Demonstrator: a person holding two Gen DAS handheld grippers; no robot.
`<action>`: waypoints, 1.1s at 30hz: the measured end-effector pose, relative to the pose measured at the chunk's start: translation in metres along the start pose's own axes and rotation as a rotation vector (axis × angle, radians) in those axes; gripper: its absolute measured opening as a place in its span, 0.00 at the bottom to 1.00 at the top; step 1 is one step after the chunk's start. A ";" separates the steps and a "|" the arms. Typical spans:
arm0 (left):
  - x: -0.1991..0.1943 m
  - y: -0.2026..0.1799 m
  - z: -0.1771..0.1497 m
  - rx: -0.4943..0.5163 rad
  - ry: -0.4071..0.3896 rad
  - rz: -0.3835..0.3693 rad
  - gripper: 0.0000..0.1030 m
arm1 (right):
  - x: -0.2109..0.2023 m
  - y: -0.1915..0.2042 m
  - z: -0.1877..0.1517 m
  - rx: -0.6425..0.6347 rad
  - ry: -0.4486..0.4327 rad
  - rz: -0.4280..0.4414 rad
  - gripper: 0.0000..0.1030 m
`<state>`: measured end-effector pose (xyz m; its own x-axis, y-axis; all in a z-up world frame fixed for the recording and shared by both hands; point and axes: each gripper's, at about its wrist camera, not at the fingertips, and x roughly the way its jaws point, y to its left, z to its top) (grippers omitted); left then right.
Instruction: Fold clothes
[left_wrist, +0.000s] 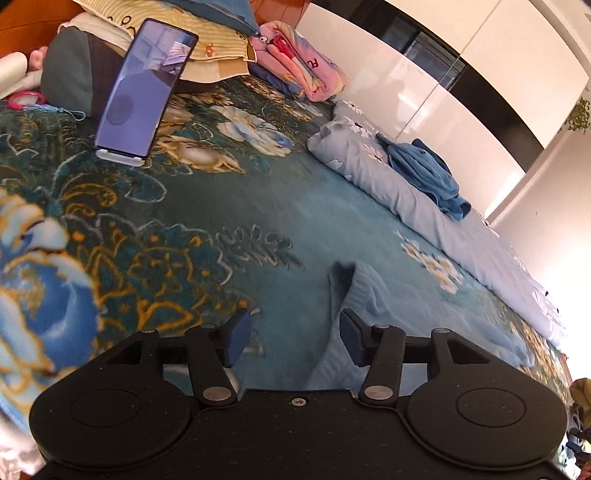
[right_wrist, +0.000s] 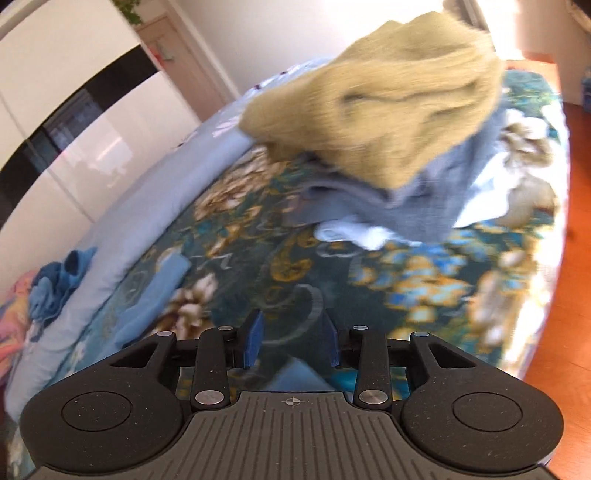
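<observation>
Where clothes lie, floral blanket (left_wrist: 229, 206) spreads.

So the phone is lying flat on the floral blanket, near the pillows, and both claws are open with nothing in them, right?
Not quite. The phone is not lying flat; the left wrist view shows it propped upright on a white stand on the floral blanket. The rest holds: left claw and right claw are open and empty.
</observation>
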<state>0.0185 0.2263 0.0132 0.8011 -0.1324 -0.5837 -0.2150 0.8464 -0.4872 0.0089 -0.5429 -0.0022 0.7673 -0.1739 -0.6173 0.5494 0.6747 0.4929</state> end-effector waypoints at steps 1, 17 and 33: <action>0.009 -0.004 0.004 -0.003 0.002 -0.014 0.50 | 0.012 0.011 0.002 -0.012 0.023 0.032 0.31; 0.130 -0.057 0.015 0.021 0.134 -0.024 0.48 | 0.210 0.107 0.042 0.082 0.239 0.214 0.38; 0.147 -0.090 0.026 0.143 0.015 0.012 0.15 | 0.223 0.150 0.078 -0.108 0.103 0.168 0.03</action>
<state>0.1698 0.1441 -0.0118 0.7901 -0.1288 -0.5993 -0.1419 0.9127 -0.3832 0.2885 -0.5367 -0.0183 0.8039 0.0178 -0.5946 0.3741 0.7620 0.5285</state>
